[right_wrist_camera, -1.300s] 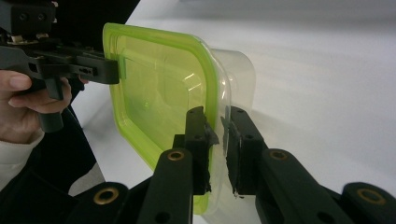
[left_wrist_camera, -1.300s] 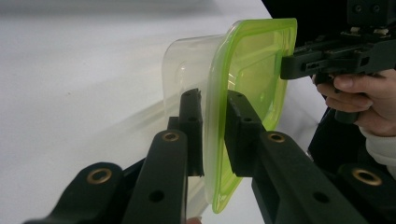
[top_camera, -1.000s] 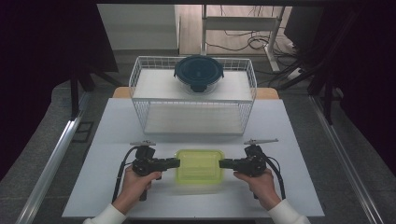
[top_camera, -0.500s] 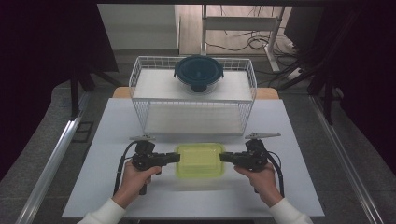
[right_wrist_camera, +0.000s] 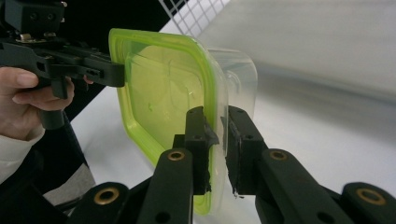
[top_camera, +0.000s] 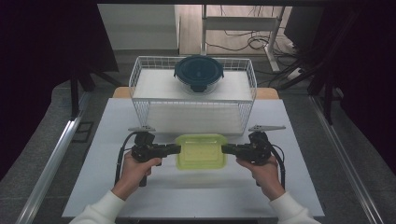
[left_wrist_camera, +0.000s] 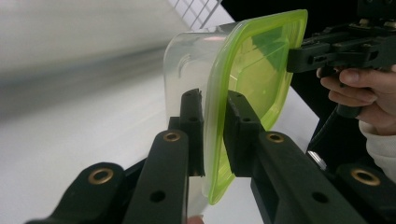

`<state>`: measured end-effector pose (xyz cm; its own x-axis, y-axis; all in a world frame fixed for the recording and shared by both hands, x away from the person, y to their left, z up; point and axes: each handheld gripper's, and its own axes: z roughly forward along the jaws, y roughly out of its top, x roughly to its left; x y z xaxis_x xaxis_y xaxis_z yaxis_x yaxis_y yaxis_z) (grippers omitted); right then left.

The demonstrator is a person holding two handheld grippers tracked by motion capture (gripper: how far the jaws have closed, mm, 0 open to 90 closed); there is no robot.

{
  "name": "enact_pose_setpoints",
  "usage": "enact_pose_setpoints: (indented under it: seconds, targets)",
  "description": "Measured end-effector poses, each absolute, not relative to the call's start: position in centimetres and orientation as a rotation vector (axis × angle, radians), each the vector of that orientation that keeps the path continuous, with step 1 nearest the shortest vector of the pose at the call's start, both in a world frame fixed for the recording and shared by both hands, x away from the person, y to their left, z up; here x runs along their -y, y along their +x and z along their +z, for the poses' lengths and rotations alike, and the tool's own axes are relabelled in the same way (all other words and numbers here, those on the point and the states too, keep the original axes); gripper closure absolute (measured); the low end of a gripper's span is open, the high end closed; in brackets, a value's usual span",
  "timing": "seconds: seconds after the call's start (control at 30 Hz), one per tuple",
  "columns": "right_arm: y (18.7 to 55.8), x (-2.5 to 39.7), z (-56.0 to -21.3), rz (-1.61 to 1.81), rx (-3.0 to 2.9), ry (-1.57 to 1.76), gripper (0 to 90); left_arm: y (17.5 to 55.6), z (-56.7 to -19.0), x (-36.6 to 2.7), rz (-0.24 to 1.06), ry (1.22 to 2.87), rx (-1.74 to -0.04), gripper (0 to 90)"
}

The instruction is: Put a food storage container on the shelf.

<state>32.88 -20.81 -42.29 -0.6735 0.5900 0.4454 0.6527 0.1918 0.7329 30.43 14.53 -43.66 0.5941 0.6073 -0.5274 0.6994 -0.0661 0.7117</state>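
A clear rectangular container with a lime-green lid [top_camera: 201, 151] is held level between both grippers, just in front of the wire basket. My left gripper [top_camera: 178, 149] is shut on the lid's left rim and my right gripper [top_camera: 223, 149] on its right rim. In the left gripper view the jaws [left_wrist_camera: 215, 100] pinch the green rim [left_wrist_camera: 254, 60], with the other gripper [left_wrist_camera: 299, 53] clamped on the far edge. From the right gripper view, the jaws [right_wrist_camera: 217, 116] squeeze the lid rim [right_wrist_camera: 159, 93], and the left gripper [right_wrist_camera: 116, 72] grips the opposite side.
A white wire basket [top_camera: 196, 116] stands at the back of the white table [top_camera: 116, 186], directly beyond the container. A round glass container with a dark blue lid [top_camera: 198, 72] sits at the basket's far rim. Cables and furniture legs lie on the floor behind.
Both grippers have carried the green-lidded container away from the person, closer to the wire basket. Their hold on the rims is unchanged.
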Motion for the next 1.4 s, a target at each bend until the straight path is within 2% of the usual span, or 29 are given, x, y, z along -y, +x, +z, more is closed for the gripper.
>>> enact_pose_setpoints:
  seconds: [0.3,0.83,1.4]
  targets:
    - [34.0,20.7,-39.9,-1.563,2.355,-1.236,79.1,31.7,-40.3,-14.6,-0.05,1.749,-1.035,79.7]
    - [35.3,20.6,-33.2,-1.629,2.453,-1.194,78.9,33.7,-35.5,-14.8,-0.017,1.694,-0.99,80.0]
    - [37.4,20.0,-28.1,-1.678,2.49,-1.176,79.0,36.2,-30.8,-15.3,0.036,1.684,-0.943,80.2]
